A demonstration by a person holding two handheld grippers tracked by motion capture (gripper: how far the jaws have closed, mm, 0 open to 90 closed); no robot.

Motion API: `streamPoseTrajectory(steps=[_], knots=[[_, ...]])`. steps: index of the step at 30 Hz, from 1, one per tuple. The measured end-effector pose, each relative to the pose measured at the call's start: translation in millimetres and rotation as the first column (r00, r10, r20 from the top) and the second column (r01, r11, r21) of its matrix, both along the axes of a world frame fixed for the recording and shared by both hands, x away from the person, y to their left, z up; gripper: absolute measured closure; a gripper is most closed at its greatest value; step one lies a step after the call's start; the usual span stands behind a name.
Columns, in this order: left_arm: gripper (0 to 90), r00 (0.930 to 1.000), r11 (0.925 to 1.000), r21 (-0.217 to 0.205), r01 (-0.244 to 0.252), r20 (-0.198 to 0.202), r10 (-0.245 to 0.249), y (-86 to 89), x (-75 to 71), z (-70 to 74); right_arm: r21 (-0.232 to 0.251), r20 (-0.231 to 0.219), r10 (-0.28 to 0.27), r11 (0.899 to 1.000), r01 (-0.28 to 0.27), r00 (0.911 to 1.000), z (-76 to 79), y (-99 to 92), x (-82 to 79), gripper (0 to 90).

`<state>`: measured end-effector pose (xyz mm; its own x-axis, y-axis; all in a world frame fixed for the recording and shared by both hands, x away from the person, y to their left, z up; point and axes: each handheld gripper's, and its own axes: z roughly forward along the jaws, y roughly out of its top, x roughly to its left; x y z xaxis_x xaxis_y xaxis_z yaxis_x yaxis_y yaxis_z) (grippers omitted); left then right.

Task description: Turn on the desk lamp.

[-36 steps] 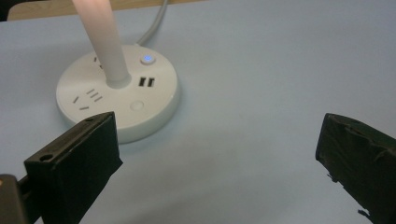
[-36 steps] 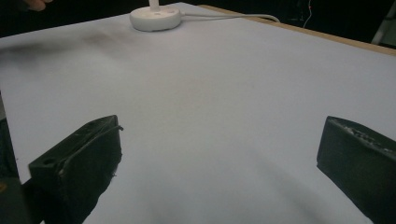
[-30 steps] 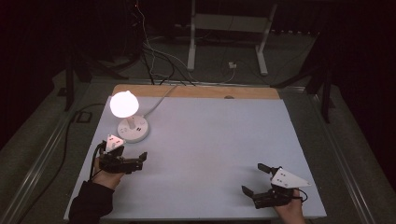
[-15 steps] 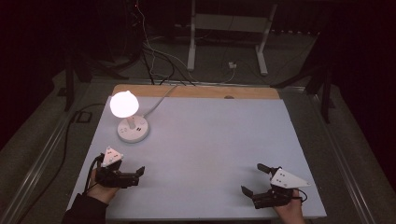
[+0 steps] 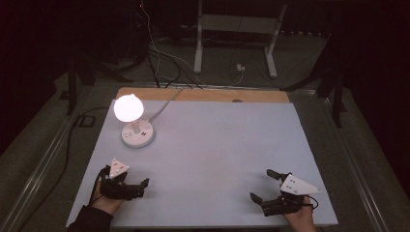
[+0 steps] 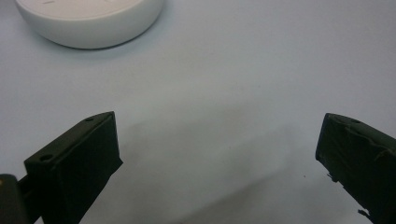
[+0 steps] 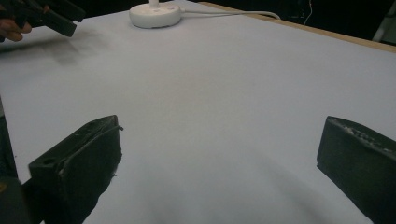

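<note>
- The pale grey-white table top (image 5: pixel 217 159) looks smooth and matt, like a sheet laid over a bare wooden board whose edge (image 5: pixel 203 94) shows along the far side.
- The round white lamp base (image 6: pixel 88 21), on that sheet, looks like smooth plastic with a faint sheen.
- The left gripper (image 6: pixel 219 158) has matt black jaws whose pads look wrapped and slightly wrinkled.
- The right gripper (image 7: pixel 219 158) has the same dull black, rough-edged pads.

The left gripper (image 5: pixel 140 185) is hovering low at the near left, jaws spread wide. The right gripper (image 5: pixel 263 185) is sitting near right, jaws gaping, both hands gripping from below.
</note>
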<state>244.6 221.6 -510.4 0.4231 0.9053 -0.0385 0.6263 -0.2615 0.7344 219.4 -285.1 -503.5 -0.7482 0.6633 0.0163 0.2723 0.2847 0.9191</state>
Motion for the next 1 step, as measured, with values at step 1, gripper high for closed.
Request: streamPoseTrajectory(steps=[1], knots=[[0.4,1.0000,1.0000,0.002,-0.002,0.001,0.002,0.5,0.2,0.6,0.002,-0.002,-0.001,1.000,0.001,1.0000,0.0,0.0,0.0,0.0]])
